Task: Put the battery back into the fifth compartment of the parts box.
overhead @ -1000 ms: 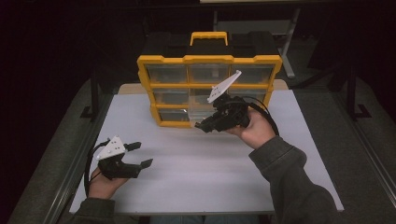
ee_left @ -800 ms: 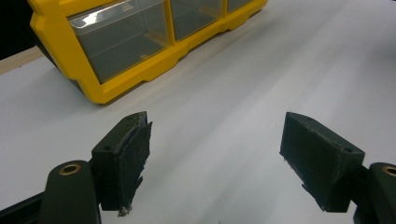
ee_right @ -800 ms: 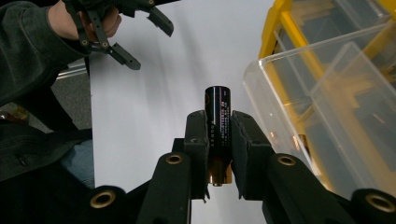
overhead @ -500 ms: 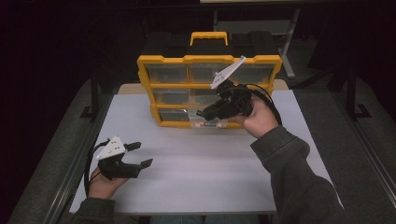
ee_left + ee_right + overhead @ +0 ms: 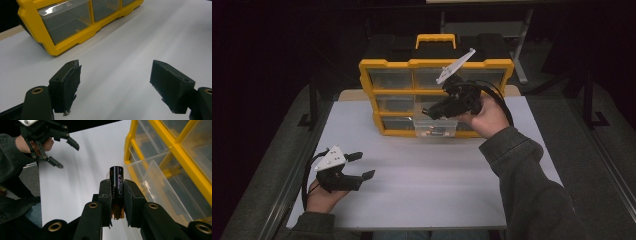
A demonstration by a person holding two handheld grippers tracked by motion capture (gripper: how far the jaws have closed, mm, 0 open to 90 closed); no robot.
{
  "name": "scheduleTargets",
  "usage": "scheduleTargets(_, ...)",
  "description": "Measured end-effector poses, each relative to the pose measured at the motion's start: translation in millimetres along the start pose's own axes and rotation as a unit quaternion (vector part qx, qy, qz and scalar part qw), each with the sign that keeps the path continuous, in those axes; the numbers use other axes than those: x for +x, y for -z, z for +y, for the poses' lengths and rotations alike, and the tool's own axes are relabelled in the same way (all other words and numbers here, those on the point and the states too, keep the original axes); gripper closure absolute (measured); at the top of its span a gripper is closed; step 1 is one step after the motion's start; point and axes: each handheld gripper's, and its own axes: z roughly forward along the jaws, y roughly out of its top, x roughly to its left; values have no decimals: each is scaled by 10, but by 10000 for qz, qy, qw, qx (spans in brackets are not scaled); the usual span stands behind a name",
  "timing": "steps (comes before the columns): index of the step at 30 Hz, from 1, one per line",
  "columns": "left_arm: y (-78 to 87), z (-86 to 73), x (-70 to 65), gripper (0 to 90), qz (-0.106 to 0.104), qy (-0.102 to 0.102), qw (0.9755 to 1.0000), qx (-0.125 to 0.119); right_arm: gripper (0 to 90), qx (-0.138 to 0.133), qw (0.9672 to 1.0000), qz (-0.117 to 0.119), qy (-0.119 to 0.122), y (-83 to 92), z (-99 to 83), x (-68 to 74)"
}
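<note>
Bench point(image 5: 422, 185): a white, flat top, rectangular, with a pale wooden edge showing at its far side. A yellow drawer organiser point(image 5: 392, 64) with clear drawers stood upright at the far centre, its base on the bench; one bottom drawer point(image 5: 434, 129) was pulled out toward the near side. The left hand point(image 5: 319, 197) rested at the near left corner.

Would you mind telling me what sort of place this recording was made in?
Probably a lab or workshop recording bench: a bare white table in a dark room, a yellow drawer organizer, and handheld grippers, the right gripper clamping a battery.
</note>
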Motion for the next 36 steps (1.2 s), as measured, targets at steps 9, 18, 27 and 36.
scheduleTargets(9,2,-4,-5,234,6,52,10000,-18,758,-14,9999,-107,-69,40,38,-90)
scheduleTargets(18,3,-4,5,234,12,18,10000,-2,759,0,9992,-188,-346,51,9,-194)
scheduleTargets(27,-4,-10,-1,233,-9,61,10000,-78,759,49,9984,-308,-481,15,-19,-291)
scheduleTargets(36,10,-2,3,232,-1,11,10000,14,758,182,9979,-380,-499,-72,-35,-356)
